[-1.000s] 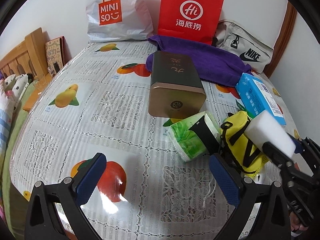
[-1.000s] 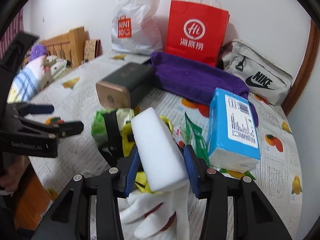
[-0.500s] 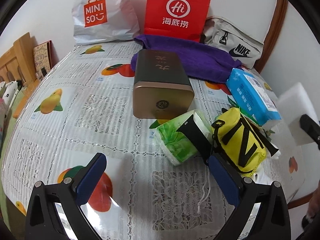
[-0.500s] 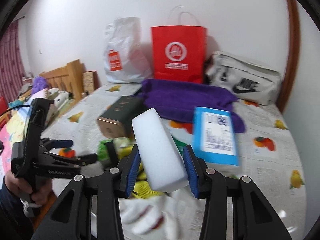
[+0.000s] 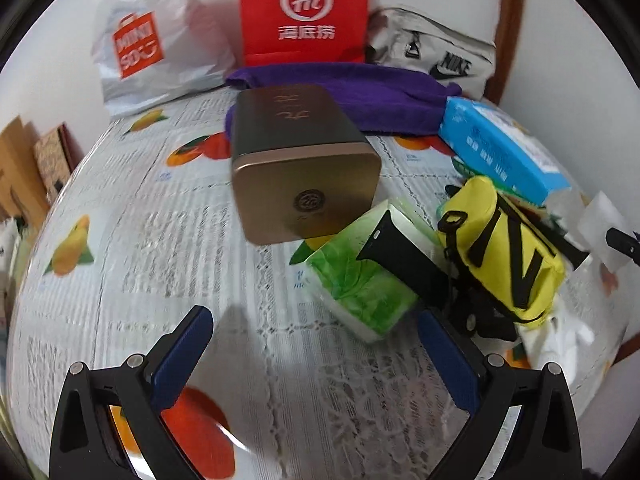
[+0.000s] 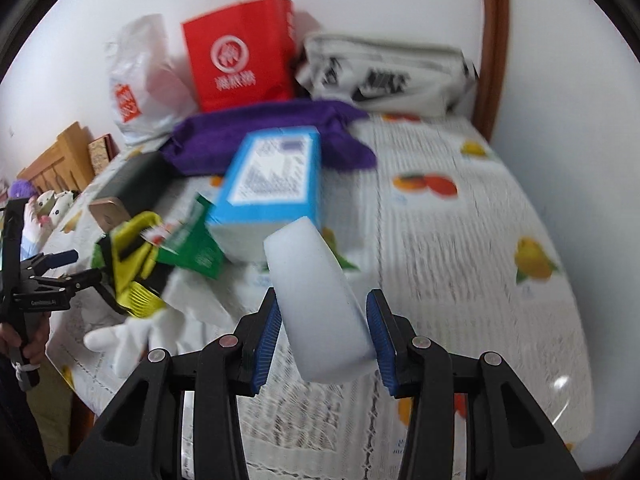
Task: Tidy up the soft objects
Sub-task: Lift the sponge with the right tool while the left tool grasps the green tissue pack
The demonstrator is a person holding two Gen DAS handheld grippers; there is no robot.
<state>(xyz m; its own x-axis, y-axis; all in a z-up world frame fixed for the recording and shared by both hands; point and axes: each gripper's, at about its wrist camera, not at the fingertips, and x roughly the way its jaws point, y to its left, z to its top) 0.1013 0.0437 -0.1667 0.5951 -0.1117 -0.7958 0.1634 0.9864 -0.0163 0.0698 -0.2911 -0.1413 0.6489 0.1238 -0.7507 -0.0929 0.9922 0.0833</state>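
My right gripper point(image 6: 325, 330) is shut on a white sponge block point(image 6: 320, 304) and holds it above the table's right part; the block also shows at the right edge of the left wrist view point(image 5: 600, 232). My left gripper point(image 5: 316, 354) is open and empty, low over the table in front of a green tissue pack point(image 5: 360, 276) with a black strap point(image 5: 404, 256) across it. A yellow pouch point(image 5: 504, 248) lies to its right. A blue tissue pack point(image 6: 276, 184), a purple towel point(image 6: 264, 132) and a white glove point(image 6: 140, 332) lie on the table.
A bronze tin box point(image 5: 300, 160) lies in the middle. A red paper bag point(image 5: 304, 12), a white Miniso bag point(image 5: 152, 48) and a grey Nike bag point(image 5: 432, 52) stand along the back wall. A green packet point(image 6: 192, 244) lies by the pouch. The fruit-print tablecloth point(image 6: 460, 240) covers the table.
My right gripper has swung to the right with the sponge, now over the table's right part. My left gripper has moved in closer to the green tissue pack and the tin.
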